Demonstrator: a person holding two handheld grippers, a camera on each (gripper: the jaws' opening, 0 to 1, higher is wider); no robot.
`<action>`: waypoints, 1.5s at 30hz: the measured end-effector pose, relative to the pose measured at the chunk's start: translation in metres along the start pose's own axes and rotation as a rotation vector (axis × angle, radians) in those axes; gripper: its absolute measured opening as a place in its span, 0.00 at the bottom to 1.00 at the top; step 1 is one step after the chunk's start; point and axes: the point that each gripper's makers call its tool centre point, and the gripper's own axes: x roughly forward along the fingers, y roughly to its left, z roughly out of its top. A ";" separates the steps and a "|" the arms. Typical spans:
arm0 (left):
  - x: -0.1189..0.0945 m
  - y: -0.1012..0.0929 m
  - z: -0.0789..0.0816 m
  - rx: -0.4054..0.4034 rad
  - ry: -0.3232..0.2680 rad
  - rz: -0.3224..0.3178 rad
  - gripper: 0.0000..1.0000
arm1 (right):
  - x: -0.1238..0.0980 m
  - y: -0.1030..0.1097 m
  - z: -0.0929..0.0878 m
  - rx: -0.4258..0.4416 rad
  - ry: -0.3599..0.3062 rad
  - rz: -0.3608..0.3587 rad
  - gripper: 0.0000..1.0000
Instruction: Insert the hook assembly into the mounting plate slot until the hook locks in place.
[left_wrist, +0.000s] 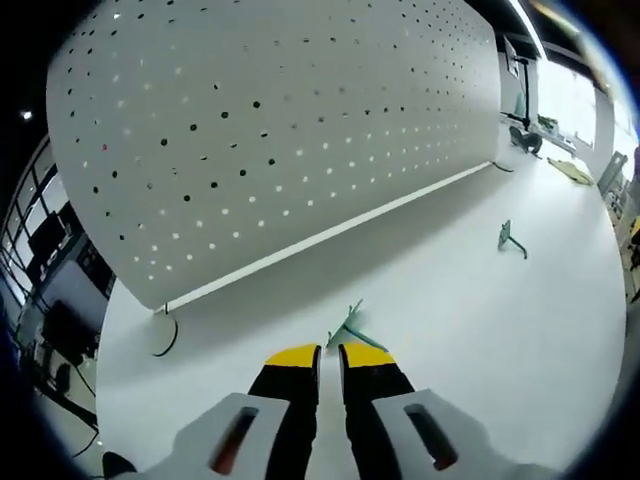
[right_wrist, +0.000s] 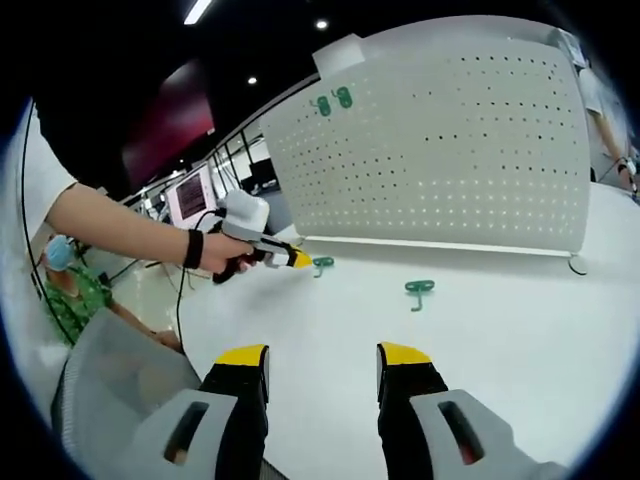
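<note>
Jaws on the left gripper (left_wrist: 330, 352) are nearly pinched together in the left gripper view, yellow tips just a sliver apart, and a teal hook (left_wrist: 350, 328) lies on the white table (left_wrist: 480, 340) right at those tips. Honestly can't tell whether the tips actually have it or it's just lying in front of them. In the right gripper view you see that same gripper from the side, held in a person's hand (right_wrist: 215, 252) with a dark band on the wrist, its yellow tip just beside the hook, low over the table.

Right gripper (right_wrist: 324, 356) is wide open with nothing between its jaws, hovering over bare tabletop.

A second teal hook (right_wrist: 419, 289) lies on the table a bit further out, well apart from the first one. Behind both stands the white pegboard panel (right_wrist: 450, 150), upright along the back of the table, with two more teal hooks (right_wrist: 333, 101) hanging near its top left corner.
</note>
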 end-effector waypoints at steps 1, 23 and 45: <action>0.000 0.001 0.001 0.009 -0.004 0.006 0.06 | 0.000 0.000 0.000 0.000 0.001 0.000 0.43; 0.006 -0.018 0.001 0.071 0.020 -0.049 0.08 | 0.001 -0.001 -0.004 0.001 0.019 -0.005 0.42; -0.002 -0.025 0.007 -0.027 0.005 -0.086 0.02 | 0.001 -0.001 -0.004 0.001 0.019 -0.004 0.42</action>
